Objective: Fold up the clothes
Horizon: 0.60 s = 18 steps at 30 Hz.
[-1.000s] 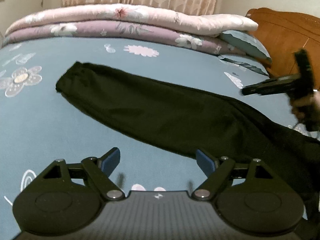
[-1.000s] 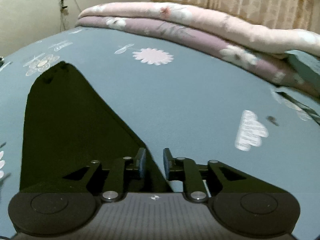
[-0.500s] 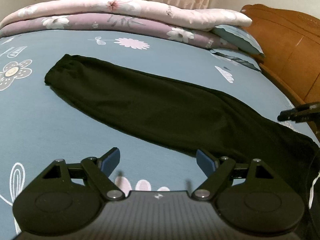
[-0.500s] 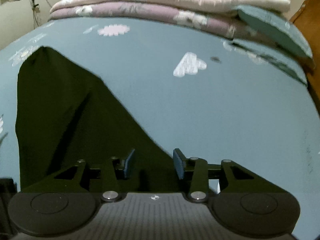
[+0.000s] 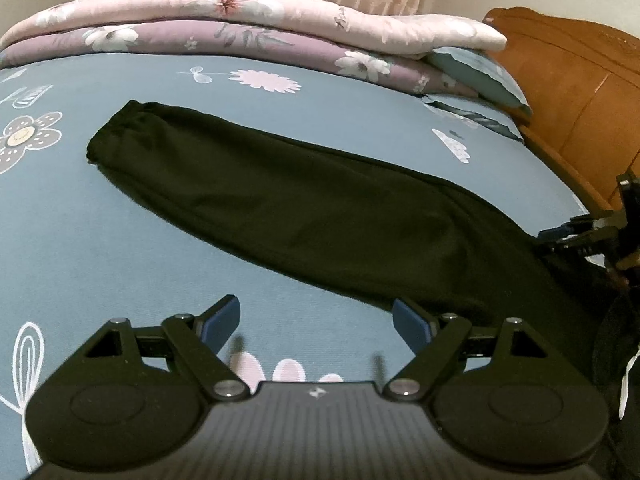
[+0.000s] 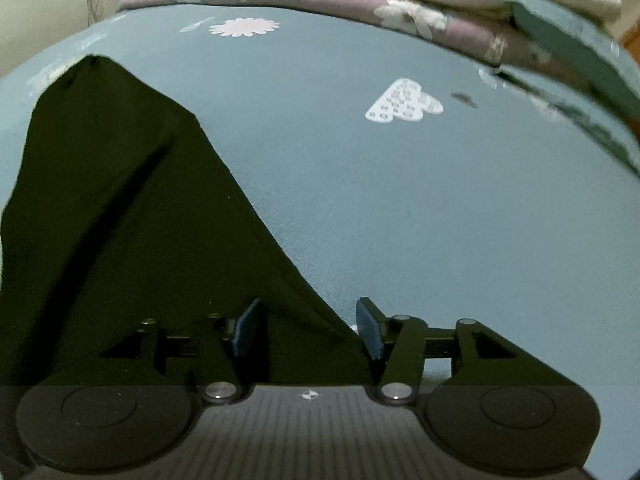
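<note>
A pair of black trousers point(image 5: 312, 216) lies folded lengthwise on the blue flowered bed sheet point(image 5: 120, 260), cuffs at the far left, waist at the near right. My left gripper point(image 5: 316, 320) is open and empty, just above the sheet in front of the trousers' near edge. My right gripper point(image 6: 306, 326) is open with its jaws straddling the trousers' right edge point(image 6: 120, 220) near the waist. It also shows at the right edge of the left wrist view point(image 5: 576, 234), at the waist end.
Folded pink and purple quilts point(image 5: 240, 28) and a blue pillow point(image 5: 480, 76) lie along the far side of the bed. A wooden headboard point(image 5: 580, 100) stands at the right. Bare sheet point(image 6: 440, 200) stretches right of the trousers.
My right gripper has opened from nearly shut and come down to the waist end of the trousers. My left gripper stayed open and shifted slightly; the trousers lie as before.
</note>
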Each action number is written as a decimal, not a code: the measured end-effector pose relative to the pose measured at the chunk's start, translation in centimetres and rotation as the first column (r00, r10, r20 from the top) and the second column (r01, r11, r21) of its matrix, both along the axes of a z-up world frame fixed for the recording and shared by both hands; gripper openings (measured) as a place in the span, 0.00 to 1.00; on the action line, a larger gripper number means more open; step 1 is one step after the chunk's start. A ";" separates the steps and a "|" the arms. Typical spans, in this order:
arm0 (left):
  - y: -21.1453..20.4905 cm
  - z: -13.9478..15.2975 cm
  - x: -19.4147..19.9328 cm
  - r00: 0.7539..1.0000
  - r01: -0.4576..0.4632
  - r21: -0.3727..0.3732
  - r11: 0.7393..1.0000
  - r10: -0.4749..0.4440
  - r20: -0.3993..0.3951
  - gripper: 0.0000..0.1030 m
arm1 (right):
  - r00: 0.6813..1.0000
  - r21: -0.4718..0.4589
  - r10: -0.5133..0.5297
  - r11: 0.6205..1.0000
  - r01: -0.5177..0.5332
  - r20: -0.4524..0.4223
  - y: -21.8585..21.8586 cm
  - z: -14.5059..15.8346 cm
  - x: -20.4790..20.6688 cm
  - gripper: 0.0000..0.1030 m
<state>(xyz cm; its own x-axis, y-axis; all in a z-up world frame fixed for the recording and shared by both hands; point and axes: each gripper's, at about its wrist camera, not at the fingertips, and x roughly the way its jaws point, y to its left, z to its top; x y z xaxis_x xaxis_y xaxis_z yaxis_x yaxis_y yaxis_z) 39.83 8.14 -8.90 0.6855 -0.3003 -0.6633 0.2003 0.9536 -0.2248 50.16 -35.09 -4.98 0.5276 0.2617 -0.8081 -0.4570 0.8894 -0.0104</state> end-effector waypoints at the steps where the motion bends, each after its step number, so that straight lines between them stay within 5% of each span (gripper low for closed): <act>1: 0.0 -0.1 0.0 1.000 0.002 0.002 1.000 -0.002 -0.002 0.81 | 1.000 0.013 -0.003 1.000 0.003 -0.006 -0.2 -0.1 0.1 0.56; 2: -0.1 -0.2 0.0 1.000 0.003 0.005 1.000 -0.003 -0.004 0.81 | 1.000 0.022 -0.009 1.000 0.010 -0.009 -0.3 -0.1 0.1 0.55; 4: -0.1 -0.3 0.0 1.000 0.006 0.008 1.000 -0.006 -0.008 0.81 | 1.000 0.030 -0.002 1.000 0.002 -0.002 0.0 0.0 -0.3 0.29; 7: -0.3 -0.4 0.0 1.000 0.016 0.015 1.000 -0.016 -0.009 0.81 | 0.999 -0.007 0.015 1.000 -0.015 0.035 0.8 0.5 -1.1 0.09; 13: -0.2 -0.2 0.0 1.000 0.014 0.016 1.000 -0.014 -0.004 0.81 | 0.991 -0.051 -0.055 0.997 0.062 0.119 0.8 2.1 -0.6 0.05; 18: 0.0 -0.1 0.0 1.000 0.000 0.011 1.000 0.000 -0.012 0.81 | 0.990 -0.089 -0.116 0.988 0.123 0.078 1.4 0.6 1.2 0.09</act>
<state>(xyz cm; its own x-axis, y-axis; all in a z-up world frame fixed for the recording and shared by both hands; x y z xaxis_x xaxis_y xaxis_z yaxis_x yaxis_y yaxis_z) 39.85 8.10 -9.05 0.6777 -0.2927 -0.6746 0.1973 0.9561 -0.2167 51.37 -33.73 -4.42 0.6088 0.1179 -0.7845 -0.3422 0.9312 -0.1256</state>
